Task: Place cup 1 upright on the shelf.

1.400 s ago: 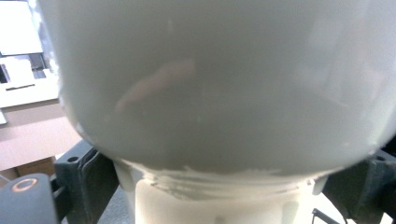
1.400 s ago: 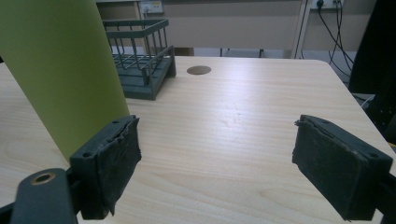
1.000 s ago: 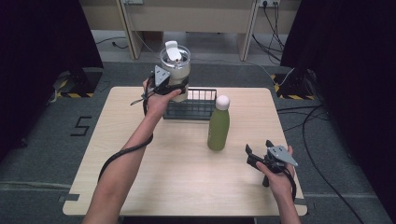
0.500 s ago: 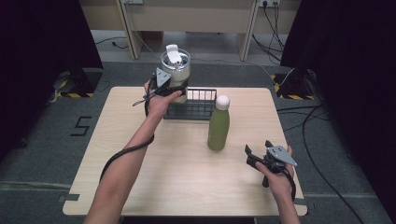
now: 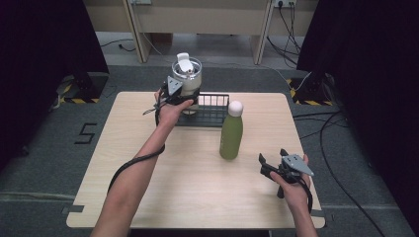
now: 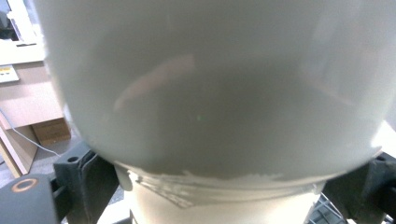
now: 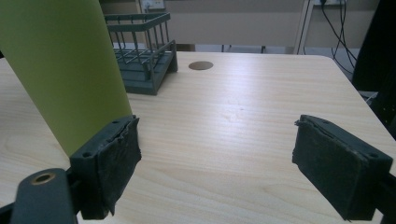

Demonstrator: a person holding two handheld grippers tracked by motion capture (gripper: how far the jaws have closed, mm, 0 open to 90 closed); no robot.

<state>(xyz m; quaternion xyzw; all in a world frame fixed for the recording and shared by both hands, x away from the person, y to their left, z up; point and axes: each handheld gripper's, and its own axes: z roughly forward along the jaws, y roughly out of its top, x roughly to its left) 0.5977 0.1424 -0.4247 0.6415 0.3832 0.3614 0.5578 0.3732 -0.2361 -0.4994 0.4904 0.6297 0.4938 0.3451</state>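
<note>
A pale tumbler with a white lid hangs at the left end of the black wire basket, its base down among the wires. My left gripper is shut on the tumbler's lower body. In the left gripper view the tumbler is very close, with a black jaw on each side of it. A green bottle with a white cap stands upright in front of the basket. My right gripper rests open near the table's front right. Its pads stand wide apart, just right of the green bottle.
The wooden table has bare room at left and front. In the right gripper view, the basket lies beyond the bottle, with a round hole in the tabletop beside it. Cables trail on the floor at right.
The left gripper has lowered the tumbler slightly into the basket's left end. The right gripper and the green bottle have not moved.
</note>
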